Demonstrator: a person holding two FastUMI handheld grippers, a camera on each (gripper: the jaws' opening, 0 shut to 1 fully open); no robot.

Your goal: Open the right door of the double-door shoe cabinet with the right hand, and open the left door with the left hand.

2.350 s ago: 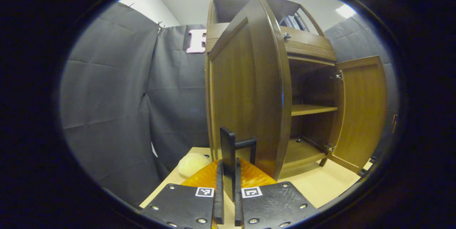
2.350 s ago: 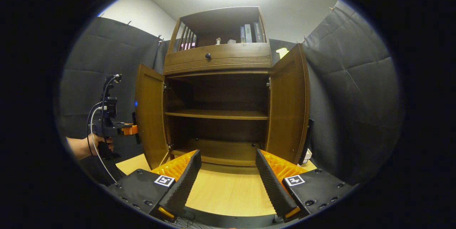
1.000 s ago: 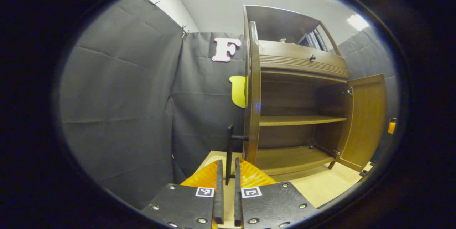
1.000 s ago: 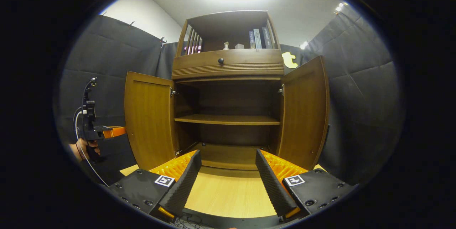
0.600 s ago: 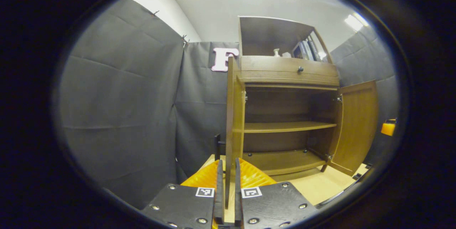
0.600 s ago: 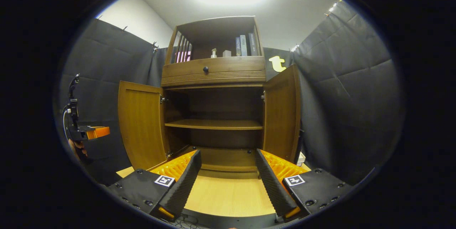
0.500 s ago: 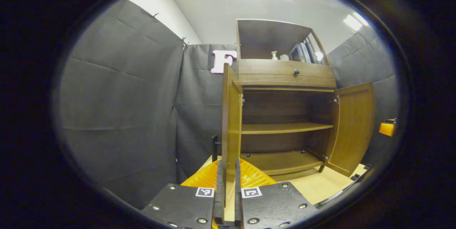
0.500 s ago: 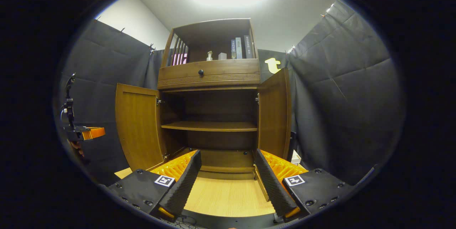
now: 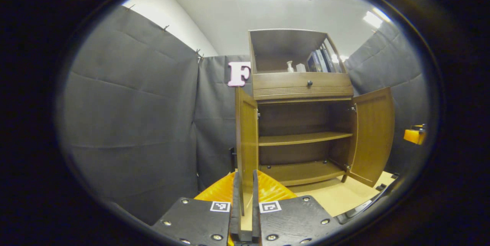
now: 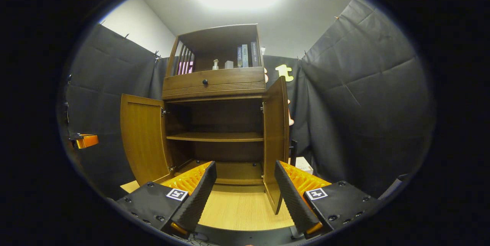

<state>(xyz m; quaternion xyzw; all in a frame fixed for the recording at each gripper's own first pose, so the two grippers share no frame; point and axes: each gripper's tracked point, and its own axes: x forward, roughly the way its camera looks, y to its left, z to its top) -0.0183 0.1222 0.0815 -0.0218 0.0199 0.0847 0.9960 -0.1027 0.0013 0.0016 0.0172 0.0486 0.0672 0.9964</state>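
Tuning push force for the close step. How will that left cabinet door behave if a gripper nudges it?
The left door looks like a rigid wooden panel, so it probably won't flex. Its hinge on the cabinet suggests it swings rather than slides or tips. The smooth finish may let a gripper slip on the flat face.

One shoe cabinet (image 10: 214, 85) on the surface (image 10: 237, 207), and it's showing two doors, both swung wide: the left door (image 10: 143, 139) and the right door (image 10: 275, 139). Inside, count two levels, one middle shelf (image 10: 214, 136) and one bottom board (image 10: 229, 173). Above the doors, one drawer (image 10: 214, 81) with a single dark knob (image 10: 205, 82). Up in the open top, three books (image 10: 245, 56) standing side by side, one small pump bottle (image 10: 215, 64), one small pale block (image 10: 229, 64). Down at the near edge, two black ribbed fingers (image 10: 195, 200), one pair; in the left gripper view another pair of fingers (image 9: 234, 200). One small box (image 10: 304, 163) sits by the cabinet's right side.
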